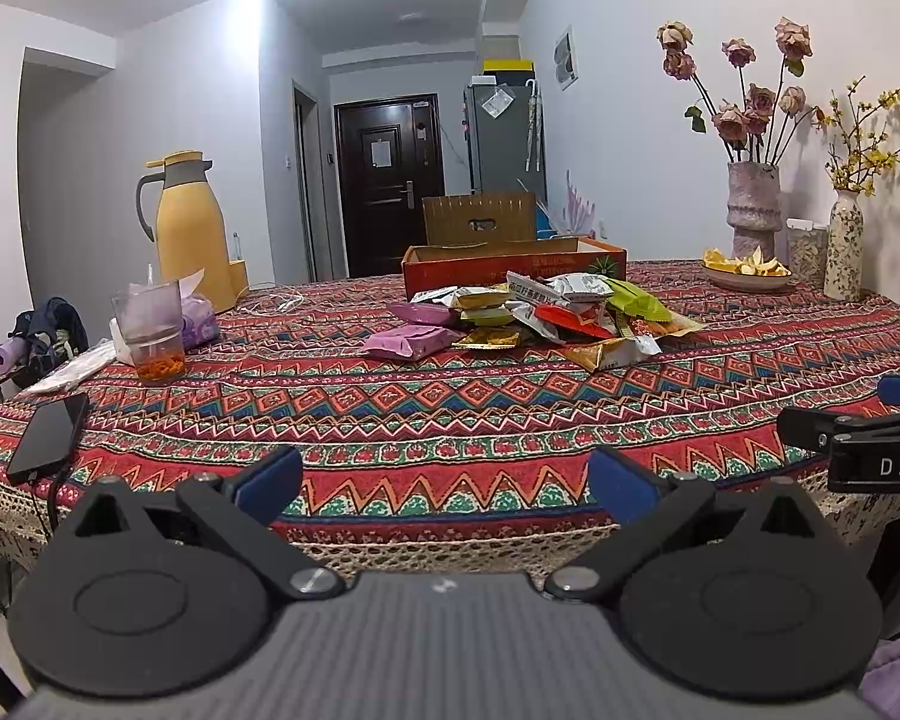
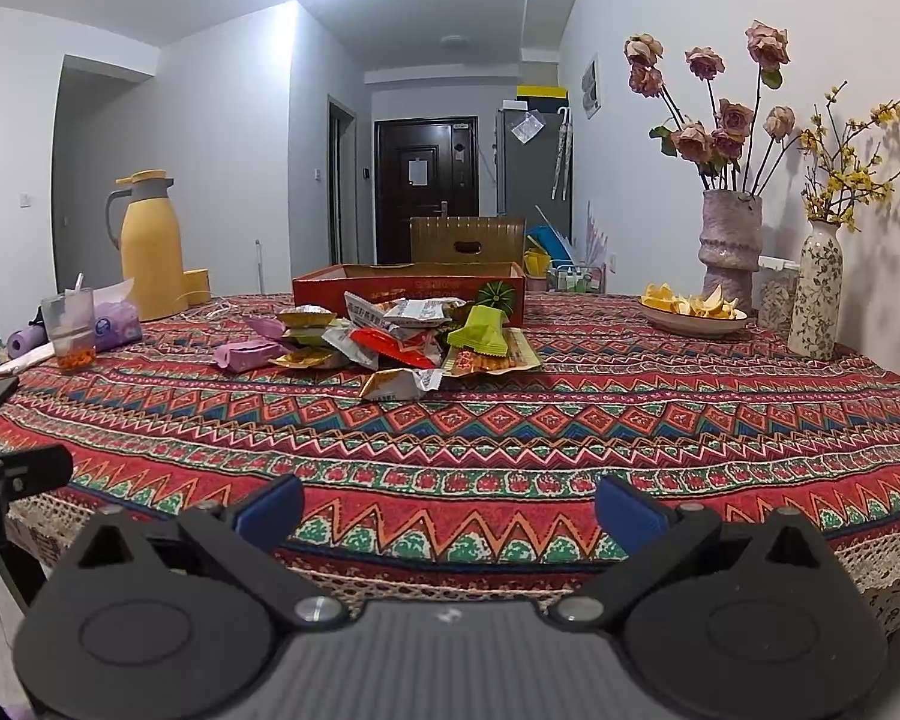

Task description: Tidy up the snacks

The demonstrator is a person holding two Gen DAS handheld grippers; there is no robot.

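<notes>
White letters "DAS" stand on the right claw (image 1: 870, 450); snack packet (image 1: 546, 291) print is unreadable.

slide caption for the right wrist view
Open right gripper faces a snack packet pile before a red cardboard box on a patterned tablecloth.

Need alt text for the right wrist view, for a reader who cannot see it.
The open right tool hovers empty over the near edge of a patterned tablecloth, facing a pile of snack packets in front of a shallow red cardboard box. A yellow thermos stands far left; flower vases and a plate of orange peel far right.
</notes>
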